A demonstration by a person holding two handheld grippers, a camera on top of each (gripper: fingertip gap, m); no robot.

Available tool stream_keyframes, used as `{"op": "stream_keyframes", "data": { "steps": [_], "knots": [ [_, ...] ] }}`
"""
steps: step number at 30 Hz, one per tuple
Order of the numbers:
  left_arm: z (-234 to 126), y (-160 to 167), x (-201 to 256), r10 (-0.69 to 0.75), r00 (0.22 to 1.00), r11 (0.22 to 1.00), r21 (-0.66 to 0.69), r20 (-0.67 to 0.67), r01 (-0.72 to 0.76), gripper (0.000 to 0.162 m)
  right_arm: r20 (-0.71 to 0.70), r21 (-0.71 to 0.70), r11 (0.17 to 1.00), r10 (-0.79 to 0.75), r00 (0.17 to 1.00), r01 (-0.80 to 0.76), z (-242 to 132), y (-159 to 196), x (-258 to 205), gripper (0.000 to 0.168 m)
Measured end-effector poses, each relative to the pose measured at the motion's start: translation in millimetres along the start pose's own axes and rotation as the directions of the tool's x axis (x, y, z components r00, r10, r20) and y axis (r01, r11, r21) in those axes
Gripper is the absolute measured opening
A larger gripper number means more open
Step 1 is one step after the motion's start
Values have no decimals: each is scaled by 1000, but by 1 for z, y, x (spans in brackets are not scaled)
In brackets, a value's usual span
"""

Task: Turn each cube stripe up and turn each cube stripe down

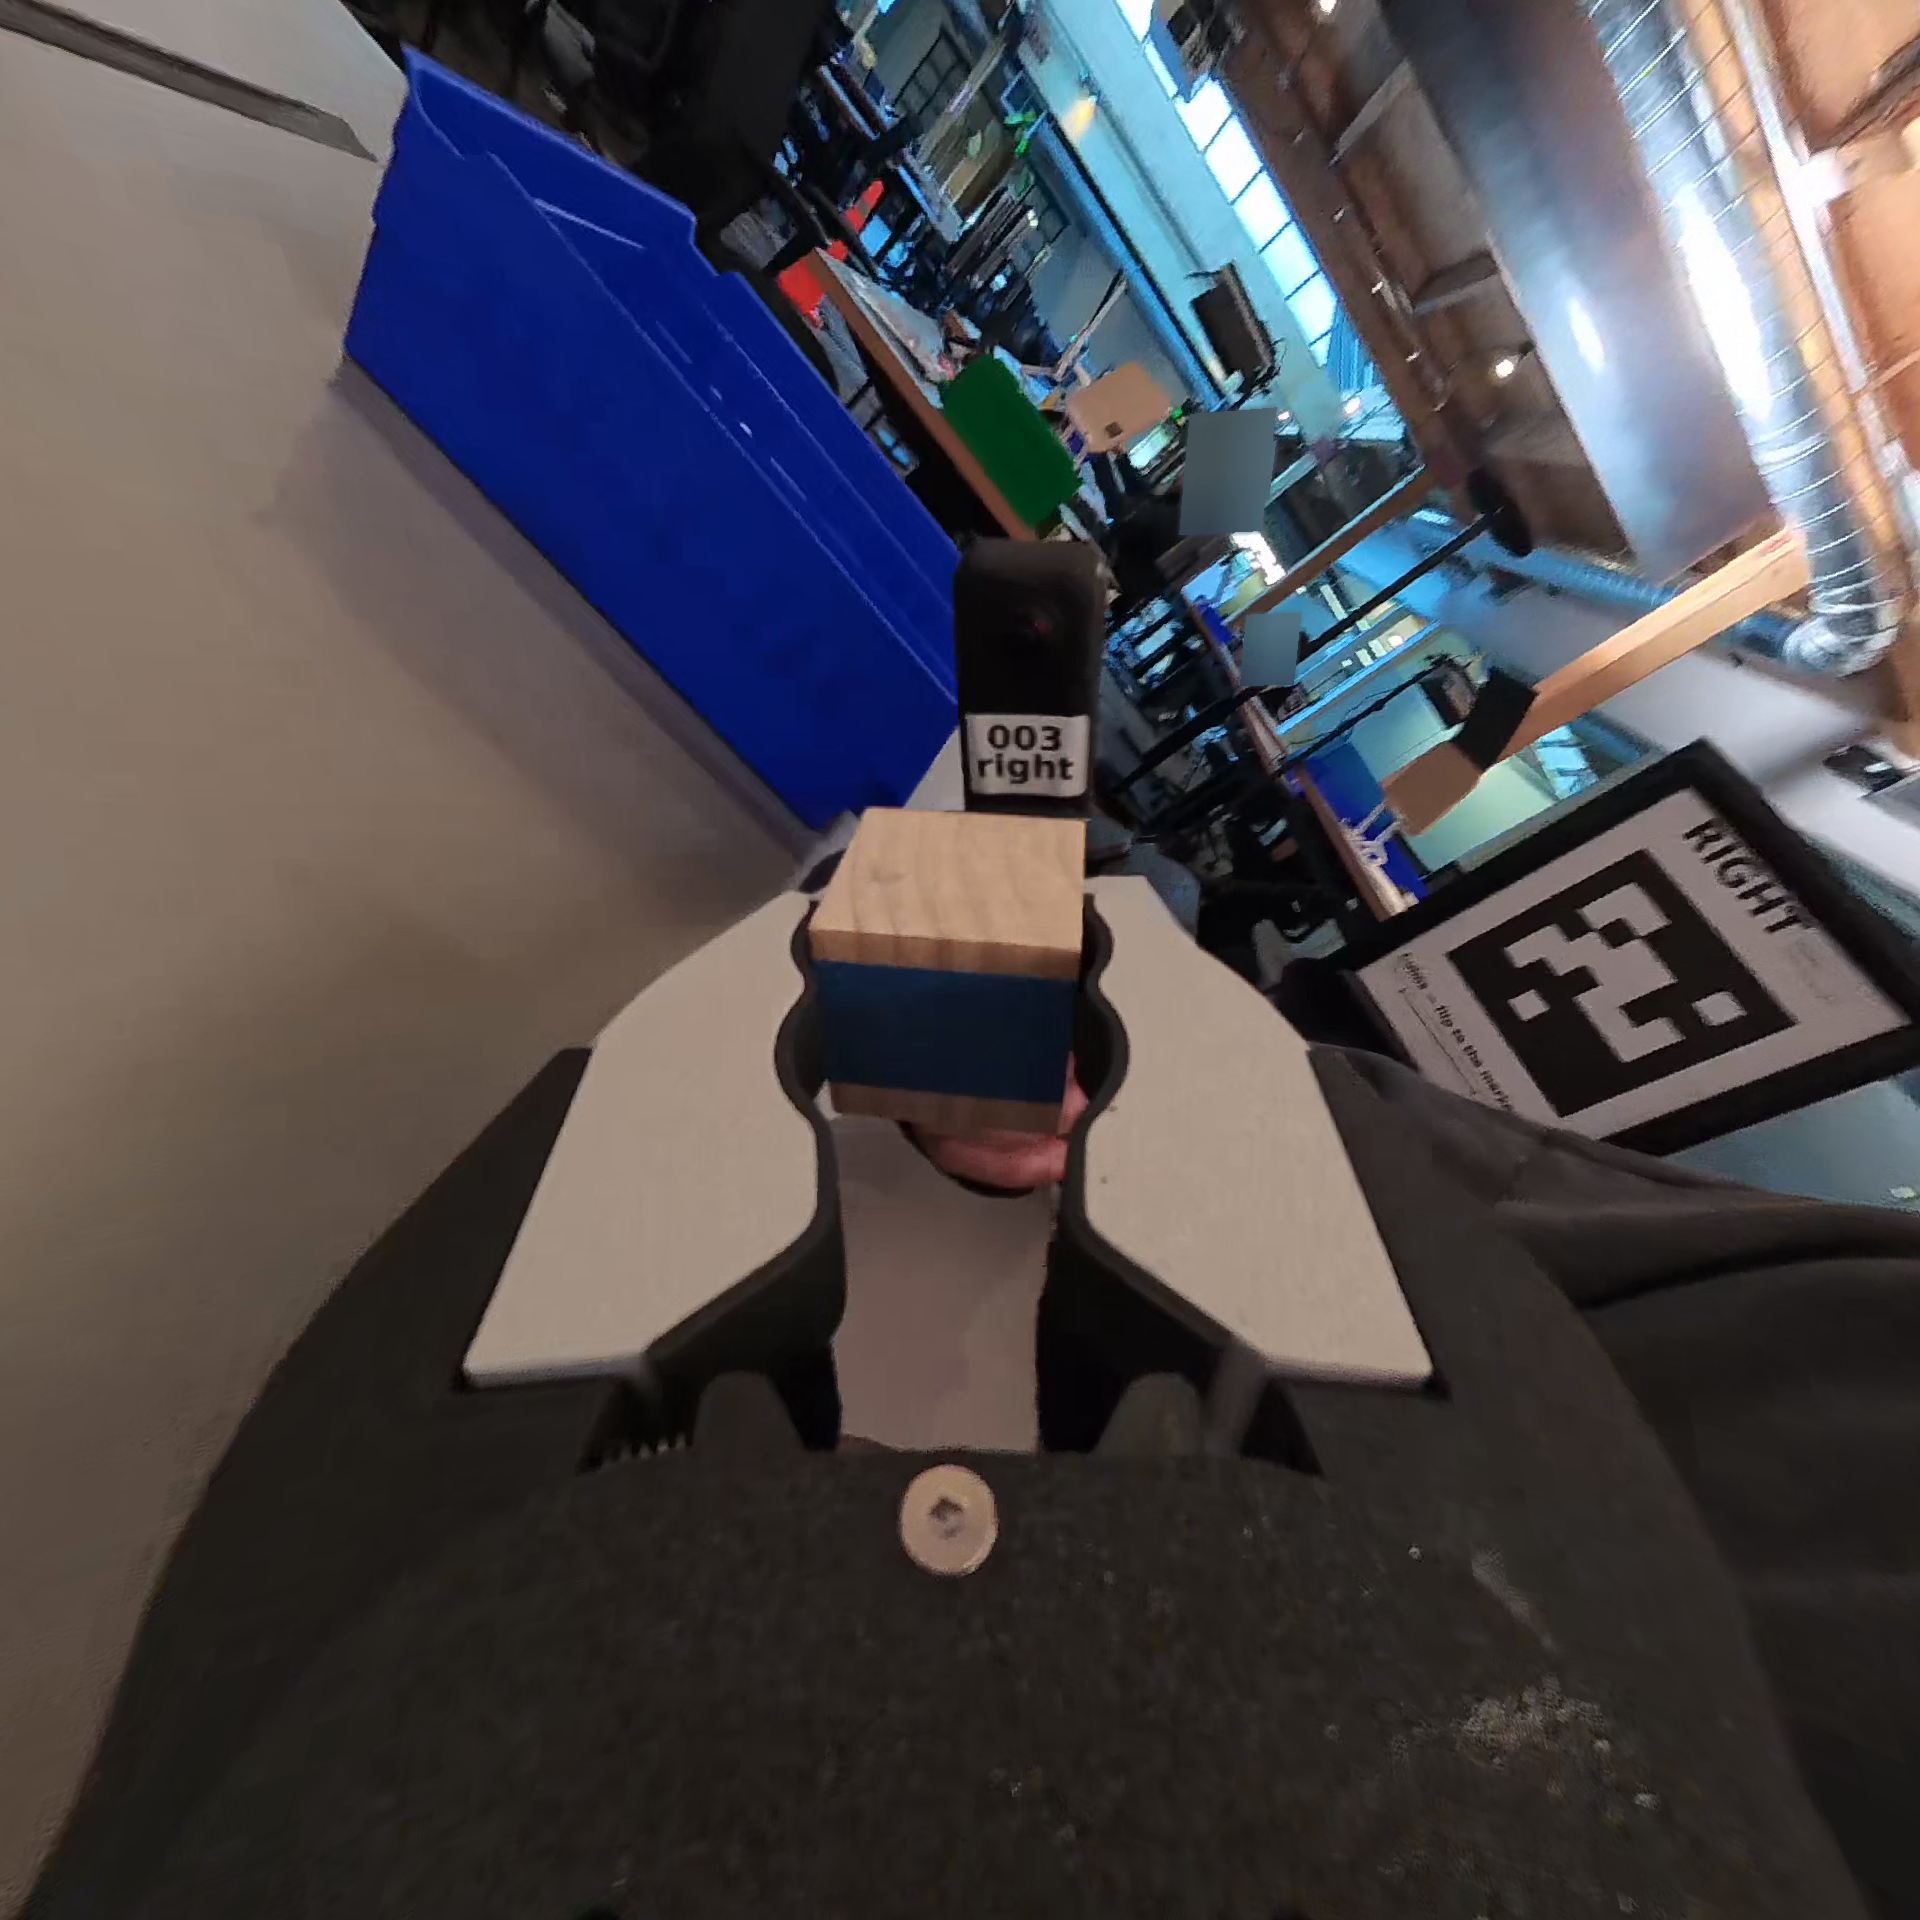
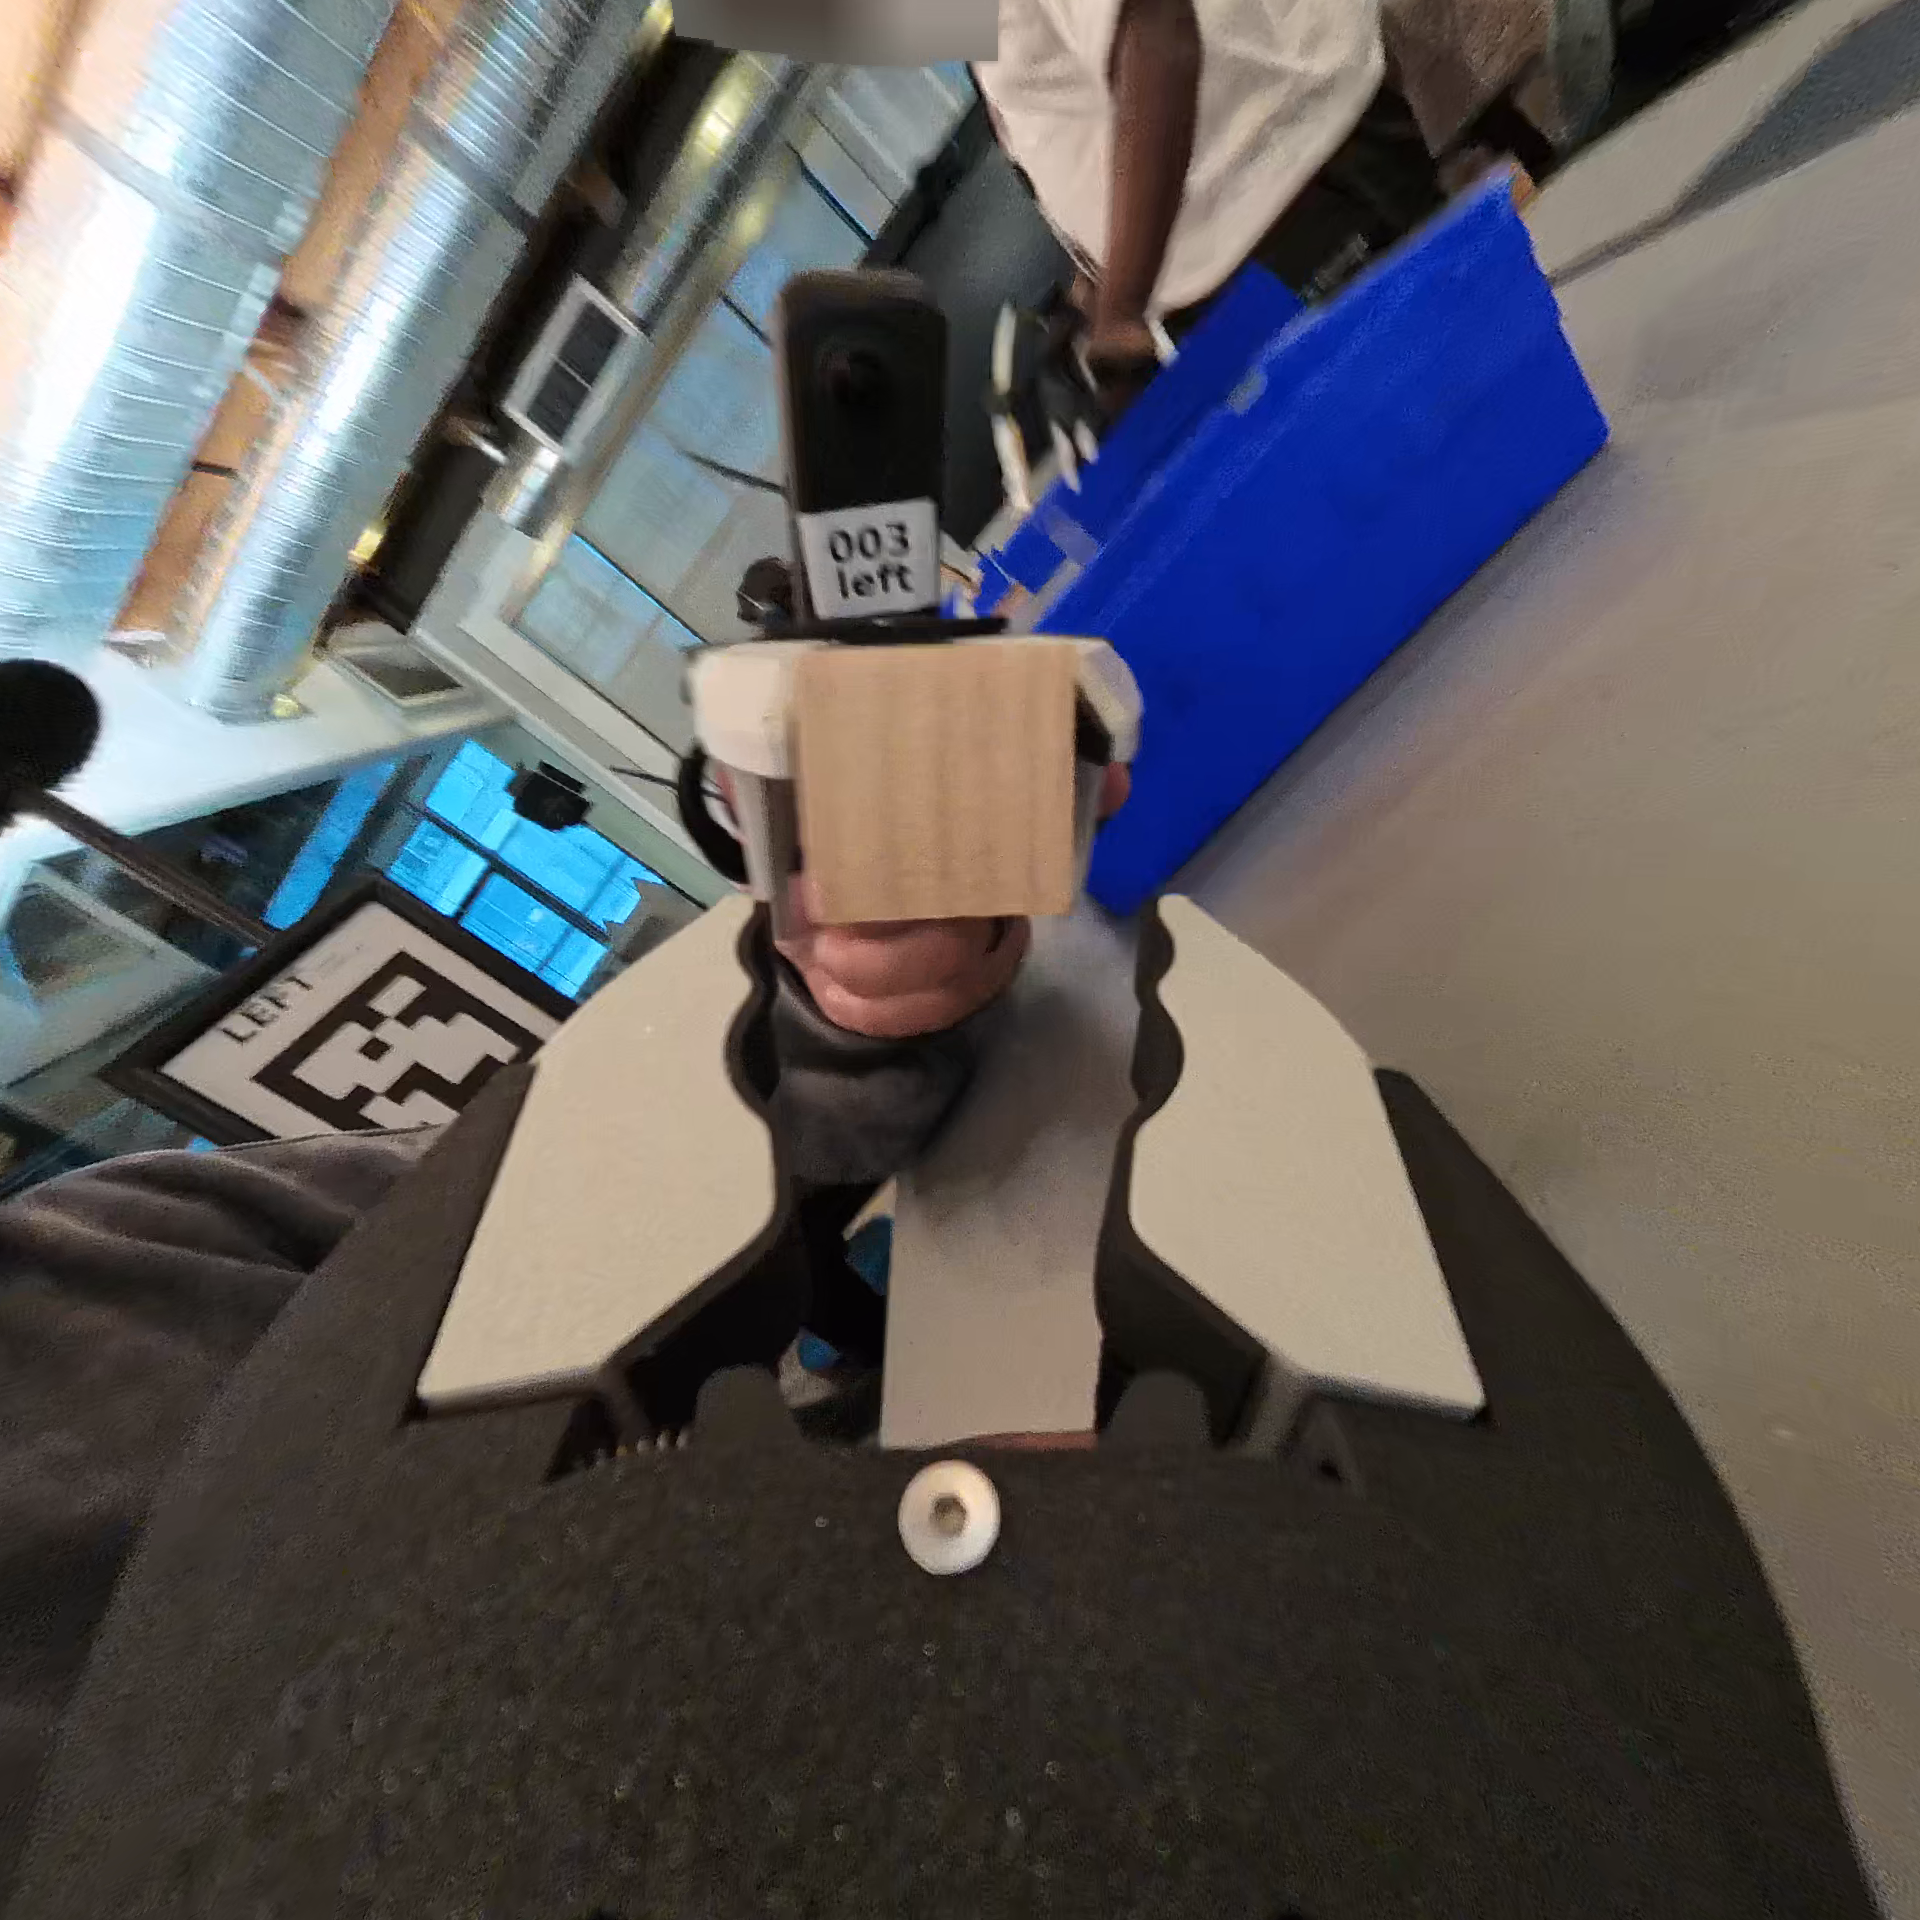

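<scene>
A wooden cube point(image 1: 945, 971) with pale grain is held up off the table, near the middle of both views. In the left wrist view its near face carries a broad dark blue stripe point(image 1: 943, 1029) running level across it, with bare wood above and below. In the right wrist view the opposite face point(image 2: 935, 784) is plain wood.

Left tool point(image 2: 935, 774) grips plain wooden cube point(image 2: 935, 779); right tool point(image 2: 951, 1003) gapes
</scene>
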State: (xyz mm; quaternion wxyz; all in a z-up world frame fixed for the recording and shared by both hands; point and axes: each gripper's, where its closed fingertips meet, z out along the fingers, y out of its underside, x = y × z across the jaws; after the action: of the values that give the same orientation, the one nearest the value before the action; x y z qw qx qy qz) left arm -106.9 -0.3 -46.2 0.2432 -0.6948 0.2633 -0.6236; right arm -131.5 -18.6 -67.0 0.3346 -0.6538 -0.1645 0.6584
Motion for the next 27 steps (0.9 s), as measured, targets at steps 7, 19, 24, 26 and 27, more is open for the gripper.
{"op": "stream_keyframes", "data": {
  "steps": [7,19,24,26,27],
  "knots": [
    [7,13,-12,0,999,1000,-22,33,0,44,42,39,996,83,996,-84,-2,2,9,46],
    [-70,33,3,221,932,966,67,285,-250,86,-161,7,993,-118,980,121,-53,-20,-8,45],
    [-83,88,4,348,848,926,-7,399,-377,76,-655,-83,917,-346,672,391,-184,-127,-55,45],
    [-75,95,9,368,849,923,-38,378,-383,76,-809,-168,931,-318,494,323,-235,-137,-42,45],
    [-71,97,11,374,854,922,-51,362,-383,75,-860,-220,943,-309,406,250,-257,-132,-26,45]
  ]
}}
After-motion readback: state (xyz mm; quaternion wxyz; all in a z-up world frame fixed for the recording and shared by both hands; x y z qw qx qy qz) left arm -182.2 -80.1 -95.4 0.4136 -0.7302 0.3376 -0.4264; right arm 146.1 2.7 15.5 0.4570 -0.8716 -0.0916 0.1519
